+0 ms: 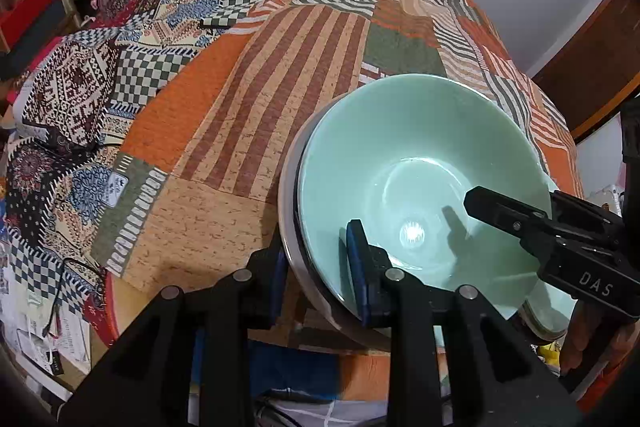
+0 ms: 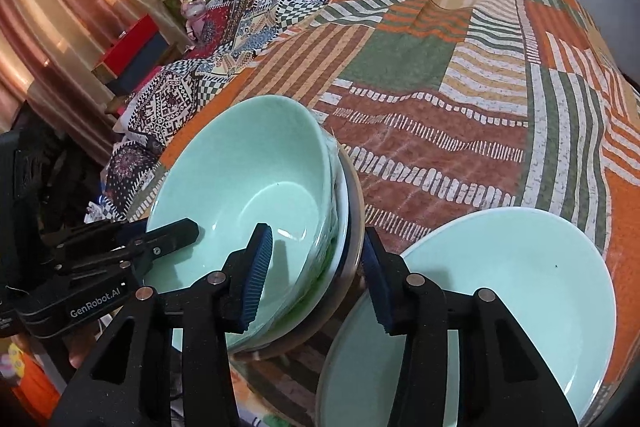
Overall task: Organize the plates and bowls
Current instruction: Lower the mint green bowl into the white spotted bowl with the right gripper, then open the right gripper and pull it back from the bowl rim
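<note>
A stack of nested dishes sits on the patchwork quilt, topped by a pale green bowl [image 1: 420,155] [image 2: 248,163]; white and brown-edged rims show under it. My left gripper [image 1: 316,259] straddles the stack's near left rim, one pad inside the bowl and one outside, pressing on it. My right gripper [image 2: 316,239] straddles the opposite rim, inner pad still off the wall, outer pad close to the brown edge. A finger of the right gripper [image 1: 500,211] reaches into the bowl. A separate pale green plate [image 2: 500,287] lies beside the stack.
The quilt [image 2: 440,87] covers a bed with patterned pillows [image 1: 80,95] along its left side. Shelves with boxes and a pink rabbit toy [image 2: 194,7] stand beyond the pillows. A hand [image 1: 580,339] holds the right gripper. The bed's near edge runs just under the stack.
</note>
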Demonstrator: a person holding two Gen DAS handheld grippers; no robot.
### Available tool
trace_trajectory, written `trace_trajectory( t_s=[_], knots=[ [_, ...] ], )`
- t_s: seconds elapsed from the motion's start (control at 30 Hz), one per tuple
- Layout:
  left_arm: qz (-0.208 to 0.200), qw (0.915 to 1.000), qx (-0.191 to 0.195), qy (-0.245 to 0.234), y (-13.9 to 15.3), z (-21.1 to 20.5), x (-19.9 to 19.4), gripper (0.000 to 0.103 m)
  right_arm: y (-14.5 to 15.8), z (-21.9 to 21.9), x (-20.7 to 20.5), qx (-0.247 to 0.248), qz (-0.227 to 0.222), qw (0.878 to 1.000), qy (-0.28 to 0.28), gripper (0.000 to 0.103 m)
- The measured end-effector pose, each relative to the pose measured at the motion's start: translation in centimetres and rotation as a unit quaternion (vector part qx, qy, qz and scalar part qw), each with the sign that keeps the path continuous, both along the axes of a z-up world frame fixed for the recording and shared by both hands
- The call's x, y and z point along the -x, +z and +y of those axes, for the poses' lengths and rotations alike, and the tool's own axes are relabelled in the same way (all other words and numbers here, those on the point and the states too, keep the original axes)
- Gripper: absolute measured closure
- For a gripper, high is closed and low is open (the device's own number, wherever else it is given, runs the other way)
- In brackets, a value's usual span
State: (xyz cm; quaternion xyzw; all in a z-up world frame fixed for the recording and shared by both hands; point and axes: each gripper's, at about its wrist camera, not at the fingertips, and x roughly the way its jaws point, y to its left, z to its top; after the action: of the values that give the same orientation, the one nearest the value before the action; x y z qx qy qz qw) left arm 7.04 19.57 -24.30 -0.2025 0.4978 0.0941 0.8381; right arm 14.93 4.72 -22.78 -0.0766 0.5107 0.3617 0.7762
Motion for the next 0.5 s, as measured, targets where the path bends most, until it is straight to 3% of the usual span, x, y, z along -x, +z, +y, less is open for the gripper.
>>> trace_trajectory(
  t_s=[0.5],
  knots=[
    [-0.054, 0.9982, -0.026, -0.002, 5.2, -1.5, 0.9, 0.075, 3.7, -1.4, 1.1, -0.042, -0.03, 0.999, -0.013, 0.061]
  ],
)
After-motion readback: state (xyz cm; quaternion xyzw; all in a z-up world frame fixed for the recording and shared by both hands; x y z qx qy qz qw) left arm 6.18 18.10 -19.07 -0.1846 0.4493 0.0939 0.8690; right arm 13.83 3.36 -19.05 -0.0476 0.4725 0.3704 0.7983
